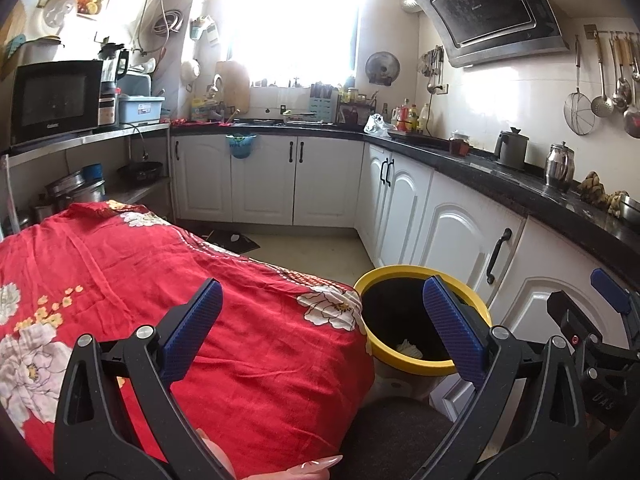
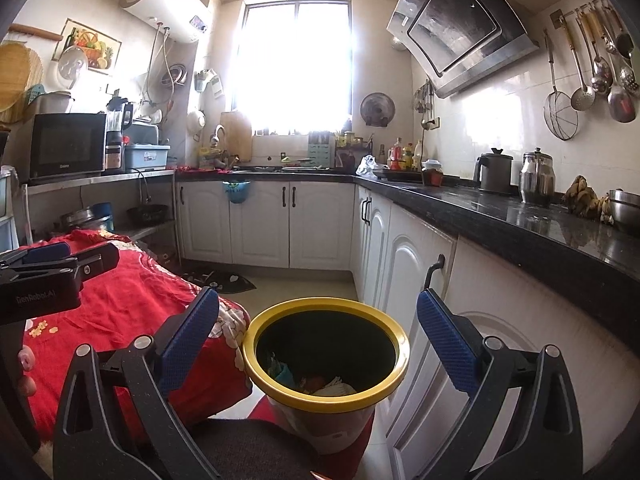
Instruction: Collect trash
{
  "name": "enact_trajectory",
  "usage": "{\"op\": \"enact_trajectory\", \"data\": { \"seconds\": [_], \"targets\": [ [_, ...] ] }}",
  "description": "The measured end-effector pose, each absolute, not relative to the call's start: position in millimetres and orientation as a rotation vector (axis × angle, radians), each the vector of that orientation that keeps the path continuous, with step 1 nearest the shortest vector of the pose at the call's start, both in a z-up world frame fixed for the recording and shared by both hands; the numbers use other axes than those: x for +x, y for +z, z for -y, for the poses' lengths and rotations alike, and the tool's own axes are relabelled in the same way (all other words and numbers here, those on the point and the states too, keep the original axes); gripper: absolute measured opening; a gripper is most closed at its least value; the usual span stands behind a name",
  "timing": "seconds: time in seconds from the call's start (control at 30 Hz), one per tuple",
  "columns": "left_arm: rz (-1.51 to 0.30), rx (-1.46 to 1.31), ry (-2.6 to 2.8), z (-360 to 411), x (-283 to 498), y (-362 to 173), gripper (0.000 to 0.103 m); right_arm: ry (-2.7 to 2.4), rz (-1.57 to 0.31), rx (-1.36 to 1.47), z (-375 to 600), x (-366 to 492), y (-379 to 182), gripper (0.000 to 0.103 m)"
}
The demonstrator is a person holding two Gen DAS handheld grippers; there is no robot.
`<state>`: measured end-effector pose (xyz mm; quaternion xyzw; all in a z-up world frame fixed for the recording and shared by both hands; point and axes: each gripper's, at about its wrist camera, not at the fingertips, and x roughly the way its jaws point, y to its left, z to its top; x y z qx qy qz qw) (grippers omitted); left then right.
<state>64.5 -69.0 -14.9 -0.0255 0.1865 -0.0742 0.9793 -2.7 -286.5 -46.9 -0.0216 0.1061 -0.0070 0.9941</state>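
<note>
The right gripper (image 2: 318, 344) is being held wide open and empty above the yellow-rimmed trash bin (image 2: 326, 398), beside the red floral cloth (image 2: 132, 300).

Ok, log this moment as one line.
left claw: open, empty | right claw: open, empty | yellow-rimmed black trash bin: holds scraps | red floral tablecloth: no loose trash visible

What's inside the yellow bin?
The yellow bin has a black liner with trash at the bottom: white crumpled paper, something teal and something orange-red. Whatever lies beneath those pieces is hidden.
</note>
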Motion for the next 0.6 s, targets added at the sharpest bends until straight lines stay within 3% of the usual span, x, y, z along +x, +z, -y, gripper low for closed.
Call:
{"op": "enact_trajectory", "data": {
  "seconds": [0.6],
  "targets": [
    [-0.375, -0.050, -0.151, 68.6, 64.5, -14.3, 0.092, -0.018, -0.216, -0.038, 289.6, -1.5, -48.5, 0.097]
  ]
}}
